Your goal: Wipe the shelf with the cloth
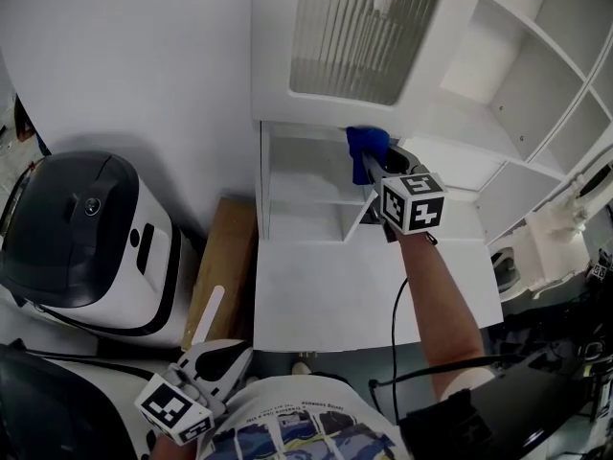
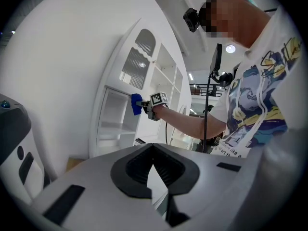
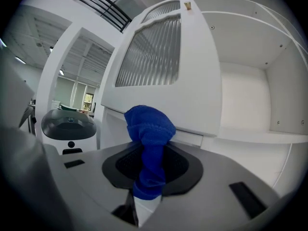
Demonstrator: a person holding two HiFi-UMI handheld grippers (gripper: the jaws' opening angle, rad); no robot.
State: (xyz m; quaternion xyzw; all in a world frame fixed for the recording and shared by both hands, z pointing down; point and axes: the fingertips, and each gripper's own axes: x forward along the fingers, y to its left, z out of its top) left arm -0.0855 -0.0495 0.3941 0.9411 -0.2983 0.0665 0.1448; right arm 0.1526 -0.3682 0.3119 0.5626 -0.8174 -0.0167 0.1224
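A bunched blue cloth (image 1: 366, 146) (image 3: 149, 131) (image 2: 136, 103) is pinched in my right gripper (image 1: 375, 166) (image 3: 150, 170), which is shut on it. The cloth is held up at the front edge of the white cabinet (image 1: 326, 103), just under the ribbed-glass door (image 1: 359, 32) (image 3: 151, 52) and above the open lower shelf (image 1: 306, 202). My left gripper (image 1: 215, 362) (image 2: 153, 170) hangs low by the person's body, far from the cabinet, its jaws together with nothing between them.
A black-and-white machine (image 1: 86, 242) (image 3: 69, 126) stands left of the cabinet, with a wooden board (image 1: 222, 266) between them. Open white shelves (image 1: 536, 94) lie to the right. A white counter (image 1: 364, 290) juts out below the shelf.
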